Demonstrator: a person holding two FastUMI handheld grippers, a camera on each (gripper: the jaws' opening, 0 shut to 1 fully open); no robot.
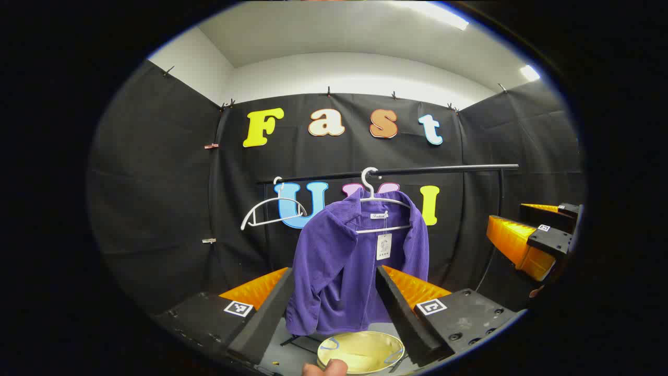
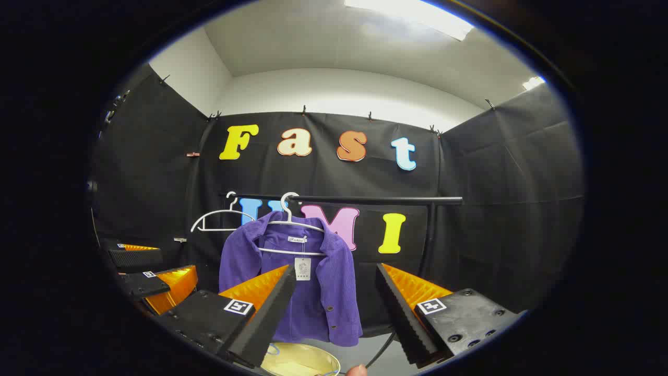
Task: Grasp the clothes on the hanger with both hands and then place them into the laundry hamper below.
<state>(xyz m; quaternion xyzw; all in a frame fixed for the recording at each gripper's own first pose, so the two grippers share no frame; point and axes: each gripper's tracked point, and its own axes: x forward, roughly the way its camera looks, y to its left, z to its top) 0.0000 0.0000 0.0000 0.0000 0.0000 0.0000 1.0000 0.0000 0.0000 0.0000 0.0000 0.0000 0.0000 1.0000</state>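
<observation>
A purple corduroy jacket [image 1: 344,261] [image 2: 313,282] hangs on a white hanger [image 1: 383,201] [image 2: 292,222] from a black rail [image 1: 417,169] [image 2: 365,199]. Below it stands a yellow hamper [image 1: 362,352] [image 2: 300,363]. My left gripper [image 1: 334,284] is open, short of the jacket, which shows between its fingers. In the right gripper view my right gripper [image 2: 334,284] is open too, with the jacket behind its left finger [image 2: 261,308]. The right gripper [image 1: 532,235] also appears at the right edge of the left gripper view, and the left gripper [image 2: 151,277] at the left of the right gripper view.
An empty white hanger [image 1: 269,211] [image 2: 219,219] hangs on the rail to the left of the jacket. The rail's upright post [image 2: 429,235] stands at the right. A fingertip [image 1: 326,368] shows at the bottom edge, in front of the hamper.
</observation>
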